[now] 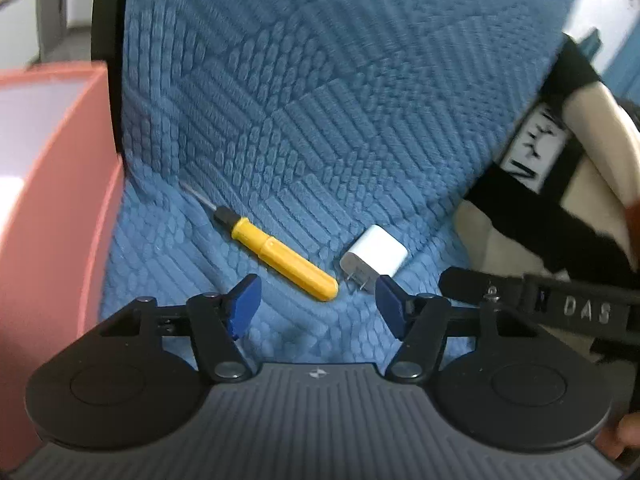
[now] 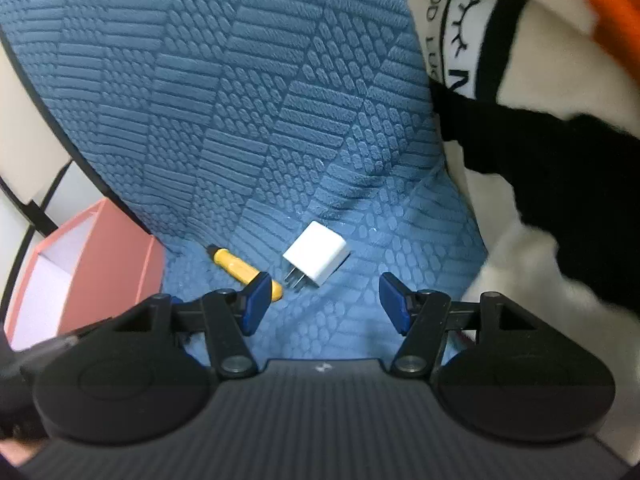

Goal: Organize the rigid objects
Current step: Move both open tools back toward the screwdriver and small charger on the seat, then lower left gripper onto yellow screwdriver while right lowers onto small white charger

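A yellow-handled screwdriver lies on the blue textured sofa seat, its metal tip pointing up-left. Just right of its handle end rests a white plug charger, prongs toward me. My left gripper hovers just short of both, open, nothing between its blue pads. In the right wrist view the same screwdriver and charger sit ahead of my right gripper, which is open and holds nothing; its left pad overlaps the screwdriver's handle end in the picture.
A pink open box with a white inside stands at the left of the seat, also the pink box in the right view. A cream and black cushion with printed lettering leans at the right. The right gripper's arm crosses the left view.
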Action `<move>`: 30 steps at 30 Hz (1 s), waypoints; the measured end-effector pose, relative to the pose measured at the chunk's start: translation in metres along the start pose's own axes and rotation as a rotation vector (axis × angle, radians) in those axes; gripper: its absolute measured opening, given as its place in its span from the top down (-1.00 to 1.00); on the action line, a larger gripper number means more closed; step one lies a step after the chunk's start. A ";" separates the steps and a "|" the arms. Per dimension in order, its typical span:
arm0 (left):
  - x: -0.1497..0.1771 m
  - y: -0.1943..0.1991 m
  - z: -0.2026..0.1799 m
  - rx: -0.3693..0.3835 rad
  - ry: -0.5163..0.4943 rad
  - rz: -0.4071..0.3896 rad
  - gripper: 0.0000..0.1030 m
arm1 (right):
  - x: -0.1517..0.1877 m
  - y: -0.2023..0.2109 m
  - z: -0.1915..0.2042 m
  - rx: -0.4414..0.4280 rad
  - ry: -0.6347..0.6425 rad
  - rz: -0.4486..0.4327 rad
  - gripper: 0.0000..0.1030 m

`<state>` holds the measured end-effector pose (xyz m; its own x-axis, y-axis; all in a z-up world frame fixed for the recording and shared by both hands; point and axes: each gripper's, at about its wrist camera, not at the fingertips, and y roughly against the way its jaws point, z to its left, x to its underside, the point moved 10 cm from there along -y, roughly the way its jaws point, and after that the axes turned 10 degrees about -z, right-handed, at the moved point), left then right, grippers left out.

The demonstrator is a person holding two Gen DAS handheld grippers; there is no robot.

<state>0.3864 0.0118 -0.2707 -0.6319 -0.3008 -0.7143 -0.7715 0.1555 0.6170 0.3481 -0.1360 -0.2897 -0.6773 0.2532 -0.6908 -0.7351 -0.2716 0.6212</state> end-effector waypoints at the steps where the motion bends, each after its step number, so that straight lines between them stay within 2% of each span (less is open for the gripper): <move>1: 0.000 -0.006 0.002 0.000 0.032 0.017 -0.26 | -0.002 -0.005 -0.001 -0.009 -0.003 0.009 -0.20; 8: -0.007 -0.033 0.020 -0.061 0.145 0.047 -0.16 | -0.008 -0.038 -0.004 -0.034 -0.009 0.061 -0.21; 16: -0.015 -0.053 0.040 -0.094 0.260 0.067 -0.15 | 0.002 -0.066 0.011 -0.039 0.196 0.116 -0.17; 20: -0.018 -0.059 0.042 -0.100 0.265 0.067 -0.15 | 0.007 -0.079 0.013 -0.009 0.279 0.128 -0.20; 27: -0.010 -0.070 0.043 -0.130 0.249 0.078 -0.13 | 0.011 -0.088 0.019 -0.020 0.295 0.147 -0.16; 30: -0.011 -0.072 0.039 -0.150 0.213 0.079 -0.12 | 0.021 -0.093 0.026 -0.014 0.330 0.166 -0.15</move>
<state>0.4457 0.0410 -0.3204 -0.6472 -0.4873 -0.5863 -0.6909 0.0500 0.7212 0.4012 -0.0810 -0.3523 -0.7393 -0.1075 -0.6647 -0.6142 -0.2969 0.7311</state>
